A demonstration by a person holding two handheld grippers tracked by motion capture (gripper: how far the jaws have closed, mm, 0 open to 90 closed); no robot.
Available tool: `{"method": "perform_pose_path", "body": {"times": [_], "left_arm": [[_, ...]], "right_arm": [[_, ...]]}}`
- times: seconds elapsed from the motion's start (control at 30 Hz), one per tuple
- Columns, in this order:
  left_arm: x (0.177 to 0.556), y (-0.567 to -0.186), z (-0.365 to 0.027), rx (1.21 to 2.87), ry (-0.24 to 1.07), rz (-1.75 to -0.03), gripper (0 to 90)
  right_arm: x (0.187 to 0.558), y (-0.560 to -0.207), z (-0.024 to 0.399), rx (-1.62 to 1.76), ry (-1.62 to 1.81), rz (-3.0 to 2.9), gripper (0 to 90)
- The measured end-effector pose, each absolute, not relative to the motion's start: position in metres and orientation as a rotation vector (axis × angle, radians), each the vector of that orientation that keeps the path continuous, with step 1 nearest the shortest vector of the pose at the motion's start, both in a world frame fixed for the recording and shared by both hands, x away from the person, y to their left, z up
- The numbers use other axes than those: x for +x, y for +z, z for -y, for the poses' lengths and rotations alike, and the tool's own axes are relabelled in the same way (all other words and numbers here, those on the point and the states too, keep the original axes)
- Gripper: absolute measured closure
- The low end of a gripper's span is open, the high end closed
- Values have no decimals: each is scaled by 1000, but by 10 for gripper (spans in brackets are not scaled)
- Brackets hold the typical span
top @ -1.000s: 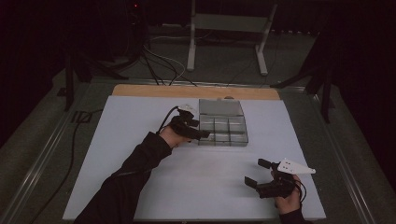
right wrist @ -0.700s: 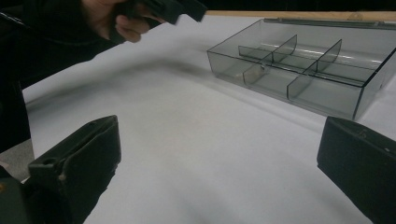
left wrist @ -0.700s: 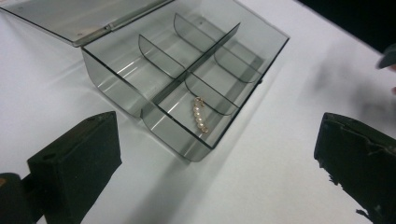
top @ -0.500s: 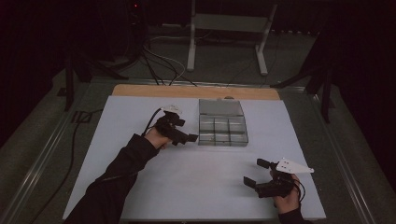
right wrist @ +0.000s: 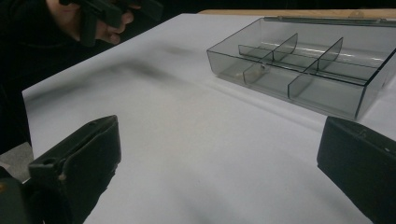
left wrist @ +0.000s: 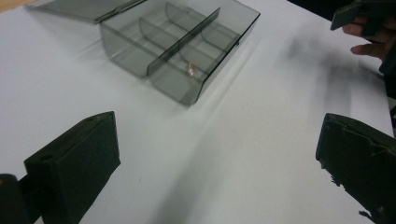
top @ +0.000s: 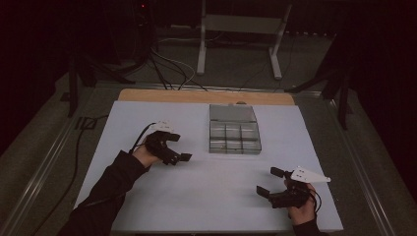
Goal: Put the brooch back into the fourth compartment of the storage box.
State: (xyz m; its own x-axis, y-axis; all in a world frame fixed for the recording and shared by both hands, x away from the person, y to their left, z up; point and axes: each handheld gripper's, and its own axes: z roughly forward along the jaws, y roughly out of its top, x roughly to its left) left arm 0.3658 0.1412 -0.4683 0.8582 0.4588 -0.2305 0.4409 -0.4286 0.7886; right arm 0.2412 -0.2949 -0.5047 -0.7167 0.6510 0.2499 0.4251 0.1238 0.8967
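— What is being shown on the desk [top: 147, 206]?

— A smoky clear compartment box [top: 234, 136] is being seen at the middle of the far half of the white desk surface, its lid [top: 231, 113] lying open flat on the far side. Six compartments are being formed by its dividers. In the left gripper view a small pale object [left wrist: 191, 69] is being seen in one compartment at the box's near edge; what it is cannot be told.

— And the left gripper?

— The left gripper [top: 178, 156] is being held just above the desk, left of the box and apart from it, by a hand in a dark sleeve [top: 105, 191]. Its fingers [left wrist: 74, 163] are being kept spread wide, with nothing between them but bare desk surface. They are being pointed to the right, toward the box's near left corner.

— The right one?

— The right gripper [top: 269, 182] is being held at the near right of the desk, well apart from the box, with a grey three-cornered plate [top: 309, 175] on top. Its fingers [right wrist: 79, 158] are also being spread, with nothing gripped, and are being pointed to the left. In the right gripper view the box is being seen beyond them at upper right, and the other hand [right wrist: 88, 23] at upper left.

— Is anything else being seen?

— A wooden strip [top: 196, 96] along the desk's far edge, and cables [top: 167, 69] on the floor beyond.
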Motion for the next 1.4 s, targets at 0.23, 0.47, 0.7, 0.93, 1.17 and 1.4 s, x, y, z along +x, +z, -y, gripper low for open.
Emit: {"method": "perform_pose_path", "body": {"times": [0.23,0.47,0.7,0.93,1.17,1.4], "left_arm": [[343,-480,-167,2072,27,-668,13],[320,-491,-187,2060,42,-669,13],[300,-500,-206,2048,74,-677,14],[281,-511,-219,2069,108,-717,14],[266,-514,-232,2011,131,-735,14],[256,-524,-241,1995,120,-782,14]], "right_arm": [[242,-505,292,1067,1631,-2200,0],[242,-506,291,1069,1621,-2205,0],[241,-505,291,1065,1620,-2202,0],[242,-505,291,1066,1620,-2201,0],[242,-505,293,1068,1621,-2197,0],[241,-504,293,1061,1625,-2198,0]]}}
